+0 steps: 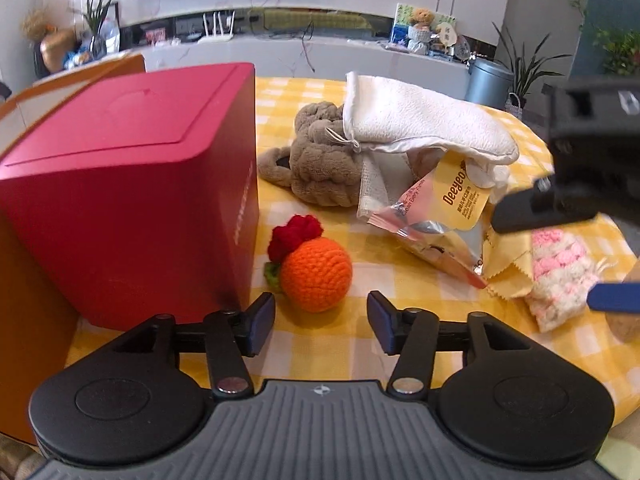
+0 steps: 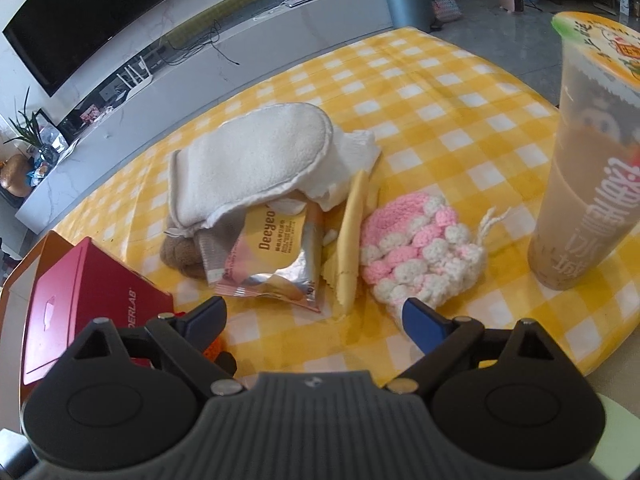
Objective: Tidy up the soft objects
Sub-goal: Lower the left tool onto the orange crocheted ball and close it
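Left claw [image 1: 321, 322]; half-hidden brown plush [image 1: 320, 160]

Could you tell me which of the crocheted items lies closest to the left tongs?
The orange crocheted ball, directly ahead of the open left tongs. The pink-and-white crocheted piece lies farther right.

Left gripper [image 1: 321, 322]: black body, blue-padded jaws standing apart, nothing between them; tilted down toward the tabletop [image 1: 360, 344], just short of the orange crochet ball [image 1: 317, 275], which lies clear of both pads.

Right gripper [image 2: 316, 320]: same build, jaws spread wide, empty; tilted down over the tabletop, to the right of the ball, one pad beside the pink-and-white crochet piece [image 2: 420, 252]. Also visible in the left wrist view [image 1: 568, 216].
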`<state>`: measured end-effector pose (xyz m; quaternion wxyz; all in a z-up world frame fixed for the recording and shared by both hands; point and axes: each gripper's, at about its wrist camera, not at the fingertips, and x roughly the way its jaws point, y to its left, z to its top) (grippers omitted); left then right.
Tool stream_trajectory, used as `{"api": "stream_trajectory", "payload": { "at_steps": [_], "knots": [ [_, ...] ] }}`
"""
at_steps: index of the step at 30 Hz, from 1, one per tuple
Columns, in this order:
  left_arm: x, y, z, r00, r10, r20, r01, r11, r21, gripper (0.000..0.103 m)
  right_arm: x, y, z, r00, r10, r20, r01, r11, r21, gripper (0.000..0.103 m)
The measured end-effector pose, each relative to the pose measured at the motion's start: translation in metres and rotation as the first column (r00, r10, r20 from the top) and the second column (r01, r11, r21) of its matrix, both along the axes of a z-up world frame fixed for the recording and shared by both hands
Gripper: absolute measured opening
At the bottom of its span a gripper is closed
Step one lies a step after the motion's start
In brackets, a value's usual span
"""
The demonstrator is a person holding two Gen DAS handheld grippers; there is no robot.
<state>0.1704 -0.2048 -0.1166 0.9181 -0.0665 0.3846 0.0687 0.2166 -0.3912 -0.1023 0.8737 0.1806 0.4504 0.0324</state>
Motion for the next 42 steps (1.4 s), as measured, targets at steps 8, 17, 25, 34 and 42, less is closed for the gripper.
{"api": "stream_trajectory", "payload": {
  "at_steps": [8, 17, 25, 34, 42],
  "knots": [
    [0.014, 0.008, 0.002, 0.974, 0.209, -0.082, -0.22, 0.965, -0.144, 0.068, -0.002, -0.004, -0.002, 1.0, -0.004, 0.0, 0.004, 1.0, 0.0, 0.093],
    [0.029, -0.002, 0.004, 0.939, 0.324, -0.119, -0.335, 0.938, -0.091, 0.07, -0.006, -0.013, -0.001, 0.999, -0.036, 0.007, 0.036, 0.999, 0.016, 0.093],
    [0.032, -0.012, 0.001, 0.94, 0.325, -0.103, -0.328, 0.945, -0.01, 0.044, -0.009, -0.021, 0.0, 0.998, -0.067, 0.015, 0.067, 0.998, 0.001, 0.093],
    [0.012, -0.009, 0.009, 0.983, 0.136, -0.122, -0.154, 0.975, -0.157, 0.044, -0.012, -0.025, 0.001, 0.996, -0.085, 0.021, 0.085, 0.996, -0.002, 0.093],
    [-0.01, 0.005, 0.023, 0.991, -0.088, -0.099, 0.061, 0.967, -0.248, 0.044, -0.013, -0.024, 0.002, 0.996, -0.084, 0.025, 0.084, 0.996, -0.008, 0.093]
  ]
}}
